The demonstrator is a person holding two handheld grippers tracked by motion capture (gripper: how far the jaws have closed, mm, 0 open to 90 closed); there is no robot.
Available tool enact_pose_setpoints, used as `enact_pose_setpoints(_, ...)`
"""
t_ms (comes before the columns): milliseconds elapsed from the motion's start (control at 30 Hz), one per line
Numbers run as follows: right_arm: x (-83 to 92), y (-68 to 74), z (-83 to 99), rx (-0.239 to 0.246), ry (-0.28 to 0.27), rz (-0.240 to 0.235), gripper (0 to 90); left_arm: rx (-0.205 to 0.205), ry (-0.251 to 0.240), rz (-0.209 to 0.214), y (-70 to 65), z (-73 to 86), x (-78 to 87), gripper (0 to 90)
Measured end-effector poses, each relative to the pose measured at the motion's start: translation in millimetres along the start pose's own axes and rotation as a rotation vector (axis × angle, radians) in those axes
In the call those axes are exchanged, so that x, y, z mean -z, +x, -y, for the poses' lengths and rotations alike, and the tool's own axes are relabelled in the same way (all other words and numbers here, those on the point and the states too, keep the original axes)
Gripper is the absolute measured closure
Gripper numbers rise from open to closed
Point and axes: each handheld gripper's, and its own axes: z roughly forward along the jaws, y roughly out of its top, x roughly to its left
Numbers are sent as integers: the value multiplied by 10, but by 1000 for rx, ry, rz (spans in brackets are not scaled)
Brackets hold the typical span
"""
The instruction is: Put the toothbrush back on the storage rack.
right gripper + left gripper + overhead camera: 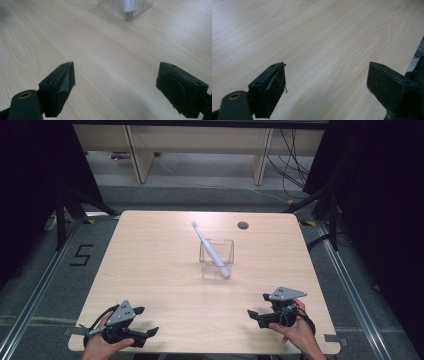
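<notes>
A clear square plastic cup [217,257] stands near the middle of the wooden table [150,270]. A long white pen-like stick [210,249] leans in it, its top pointing to the far left. My left gripper [145,321] rests open at the front left edge, nothing between its jaws, which sit wide apart over bare wood in the left gripper view [327,82]. My right gripper [257,305] is open at the front right, pointing left. In the right gripper view [116,82] the ribbed base of the cup [126,8] shows at the top.
A small round cable hole [243,225] sits in the table's far right part. Dark curtains flank both sides. Wooden furniture legs and cables lie on the floor beyond the far edge. A floor marking "5" [81,255] is at left.
</notes>
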Motion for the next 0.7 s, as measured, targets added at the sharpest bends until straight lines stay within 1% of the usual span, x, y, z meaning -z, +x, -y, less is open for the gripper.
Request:
enact_pose_setpoints(33, 8, 20, 10, -20, 7, -4, 161, -4, 3, 1, 1, -1, 1, 149)
enact_pose_setpoints(67, 5, -1, 15, 4, 3, -10, 162, 20, -17, 0, -18, 0, -15, 149)
enact_pose_setpoints(100, 11, 8, 25, 1, 1, -2, 161, 4, 4, -4, -7, -6, -3, 149)
enact_pose_setpoints(133, 12, -5, 30, 11, -2, -7, 161, 4, 3, -3, -6, -7, -4, 149)
enact_pose_setpoints(167, 22, -10, 32, 15, 11, -25, 161, 6, 3, -3, -8, -6, -5, 149)
enact_pose_setpoints(200, 23, -17, 38, 20, 8, -24, 161, 6, 4, -3, -7, -5, -6, 149)
enact_pose_setpoints(233, 31, -15, 43, 3, 7, -22, 161, 17, -11, 2, -16, 0, -16, 149)
enact_pose_setpoints(267, 32, -22, 41, 20, 5, -22, 161, 18, -13, 0, -18, 1, -18, 149)
enact_pose_setpoints(300, 32, -23, 42, 20, 4, -20, 161, 6, 5, -3, -8, -6, -8, 149)
enact_pose_setpoints(333, 33, -24, 43, 20, 6, -22, 161, 28, -16, 6, -27, -4, -19, 149)
enact_pose_setpoints(367, 32, -24, 44, 21, 8, -22, 161, 27, -17, 4, -26, -4, -19, 149)
enact_pose_setpoints(433, 30, -26, 42, 19, 7, -26, 162, 6, 1, -5, -9, -2, -10, 149)
enact_pose_setpoints(467, 28, -22, 42, 17, 2, -17, 162, 27, -12, 4, -23, -2, -20, 149)
enact_pose_setpoints(500, 35, -15, 42, 14, -3, 2, 162, 5, 11, -3, -5, -5, -8, 149)
enact_pose_setpoints(533, 40, -15, 41, 9, 0, -3, 162, 29, -18, -2, -29, -1, -23, 149)
enact_pose_setpoints(567, 56, 9, 45, -23, 5, 8, 163, 15, -7, -4, -15, -1, -17, 149)
enact_pose_setpoints(600, 56, -12, 41, -4, 1, 11, 163, 17, -9, -3, -15, 0, -19, 149)
enact_pose_setpoints(633, 48, -32, 39, 12, -10, 7, 163, -5, 16, -1, 4, -2, -2, 149)
enact_pose_setpoints(667, 48, -32, 39, 12, -10, 7, 163, -5, 16, -1, 4, -2, -2, 149)
enact_pose_setpoints(700, 49, -48, 37, 13, -2, -15, 164, -4, 15, -5, 6, 0, -5, 149)
